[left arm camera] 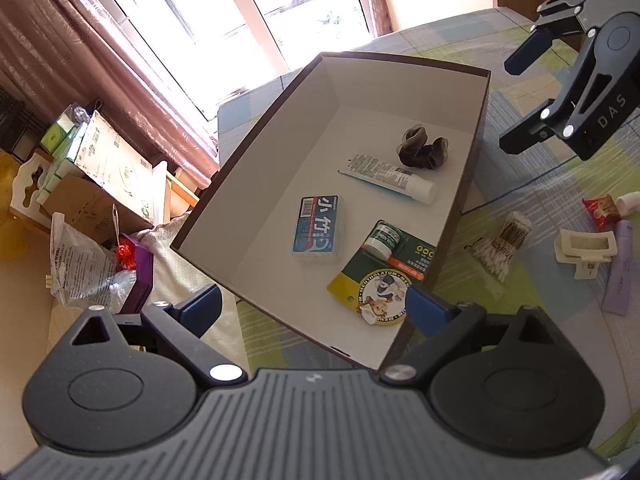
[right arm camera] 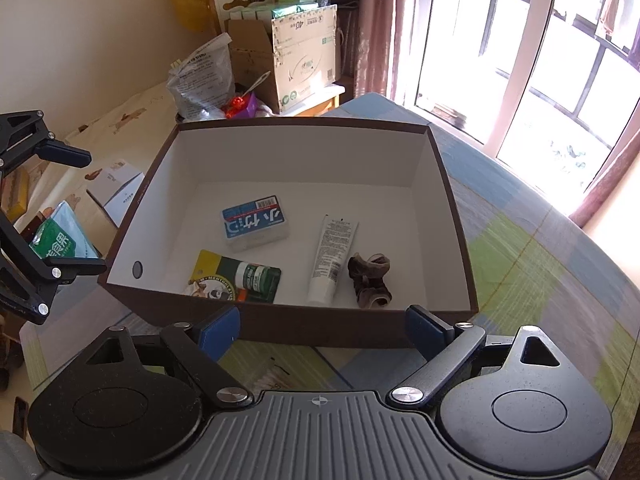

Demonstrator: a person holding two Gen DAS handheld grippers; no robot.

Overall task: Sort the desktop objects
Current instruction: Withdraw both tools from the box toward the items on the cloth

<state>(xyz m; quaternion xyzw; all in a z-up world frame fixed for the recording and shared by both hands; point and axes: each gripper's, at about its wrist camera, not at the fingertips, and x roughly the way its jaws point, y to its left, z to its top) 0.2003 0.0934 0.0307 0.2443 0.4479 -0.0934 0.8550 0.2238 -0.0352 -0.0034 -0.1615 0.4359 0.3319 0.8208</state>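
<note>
A brown box with a white interior stood on the worktop, which was covered by a checked cloth. Inside the box lay four items: a blue packet, a green and yellow carded pack, a white tube and a dark crumpled item just beside the tube. None of them touched the walls, as far as could be seen.

The left tongs were held above the near corner of the box, jaws wide apart and gripping nothing. The right tongs were held just outside the box's near wall, jaws likewise spread and empty.

On the worktop outside the box, in the left wrist view, remained a bag of cotton swabs, a cream clip, a purple tube, a red packet and a small white bottle.
</note>
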